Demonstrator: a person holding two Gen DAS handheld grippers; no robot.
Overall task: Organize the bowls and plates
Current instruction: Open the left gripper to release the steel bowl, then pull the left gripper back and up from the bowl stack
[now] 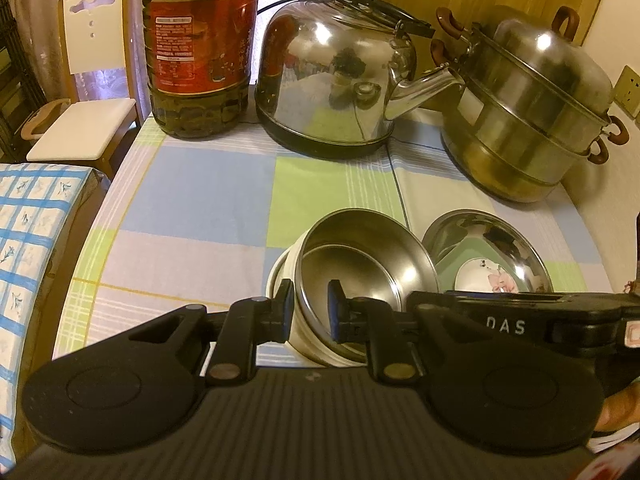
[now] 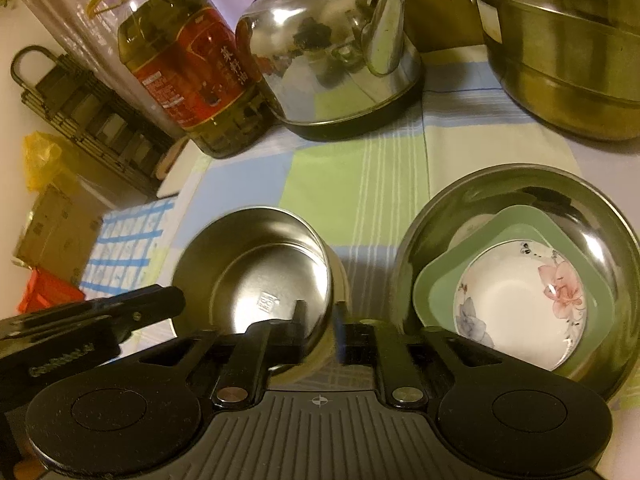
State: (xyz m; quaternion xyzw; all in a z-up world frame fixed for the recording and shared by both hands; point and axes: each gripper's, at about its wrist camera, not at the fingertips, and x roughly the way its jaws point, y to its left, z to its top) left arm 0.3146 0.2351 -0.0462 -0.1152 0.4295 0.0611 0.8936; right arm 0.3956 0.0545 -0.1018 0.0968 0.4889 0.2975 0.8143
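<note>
Checked tablecloth [image 1: 208, 196], both tongs gripping steel bowl [image 1: 360, 264], steamer [image 2: 568, 52] cropped.

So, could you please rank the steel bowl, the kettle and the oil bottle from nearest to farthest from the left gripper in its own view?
1. Steel bowl, rim between the left gripper fingers.
2. Kettle, far centre.
3. Oil bottle, far left; nearly level with the kettle.
</note>
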